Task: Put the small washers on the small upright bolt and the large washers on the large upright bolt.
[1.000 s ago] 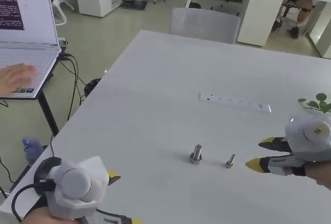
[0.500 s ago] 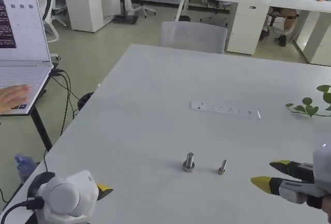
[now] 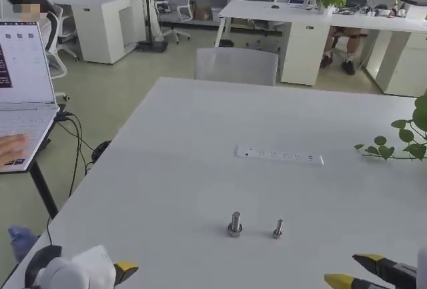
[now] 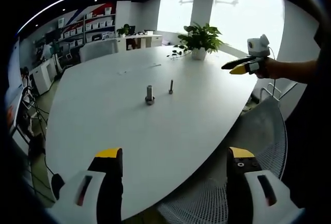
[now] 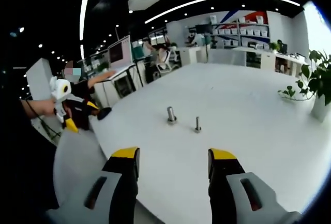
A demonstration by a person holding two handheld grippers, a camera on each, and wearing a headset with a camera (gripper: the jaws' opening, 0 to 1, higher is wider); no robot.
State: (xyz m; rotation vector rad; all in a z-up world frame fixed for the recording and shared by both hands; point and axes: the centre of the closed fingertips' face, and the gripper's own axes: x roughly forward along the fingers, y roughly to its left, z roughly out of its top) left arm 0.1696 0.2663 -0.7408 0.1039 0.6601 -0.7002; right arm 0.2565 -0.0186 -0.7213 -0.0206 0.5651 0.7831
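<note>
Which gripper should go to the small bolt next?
Right, likely: the small bolt stands on the right gripper's side of the large bolt, while the left gripper hangs farther off, at the table's near left corner.

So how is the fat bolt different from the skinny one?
The large bolt is thicker and a bit taller than the small bolt. The large bolt's foot flares into a wider ring, while the small bolt's foot stays narrow. Both are silvery and stand upright, side by side, on the white table.
</note>
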